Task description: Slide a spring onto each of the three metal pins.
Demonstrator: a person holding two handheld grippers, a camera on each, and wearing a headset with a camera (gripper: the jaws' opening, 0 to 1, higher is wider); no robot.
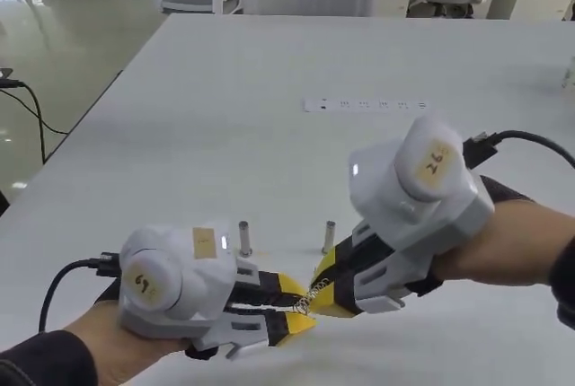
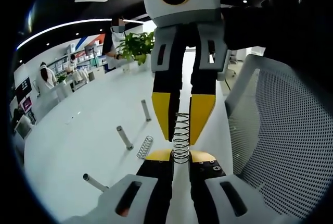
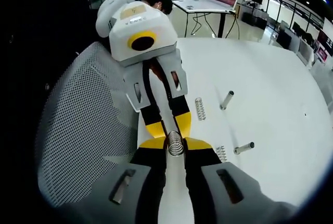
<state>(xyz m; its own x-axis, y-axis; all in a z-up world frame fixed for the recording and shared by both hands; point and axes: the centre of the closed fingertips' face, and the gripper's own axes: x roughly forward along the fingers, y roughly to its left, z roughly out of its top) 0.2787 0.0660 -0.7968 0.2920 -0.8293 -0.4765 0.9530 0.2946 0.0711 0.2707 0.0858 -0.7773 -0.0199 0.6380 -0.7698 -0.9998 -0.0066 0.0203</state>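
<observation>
A short metal spring (image 1: 312, 294) is held in the air between my two grippers, near the table's front edge. My left gripper (image 1: 301, 310) is shut on one end of the spring (image 2: 180, 135). My right gripper (image 1: 325, 289) is shut on the other end of the spring (image 3: 175, 145). The two sets of yellow tips face each other almost touching. Two upright metal pins (image 1: 244, 238) (image 1: 329, 236) stand just beyond the grippers. The left gripper view has three pins (image 2: 124, 137) (image 2: 146, 110) (image 2: 95, 182) and a loose spring (image 2: 145, 147) lying on the table.
A white power strip (image 1: 364, 105) lies farther back on the white table (image 1: 269, 117). Two loose springs (image 3: 200, 108) (image 3: 221, 152) lie by the pins. A grey mesh chair (image 2: 270, 130) stands at the near edge. Cables trail from both grippers.
</observation>
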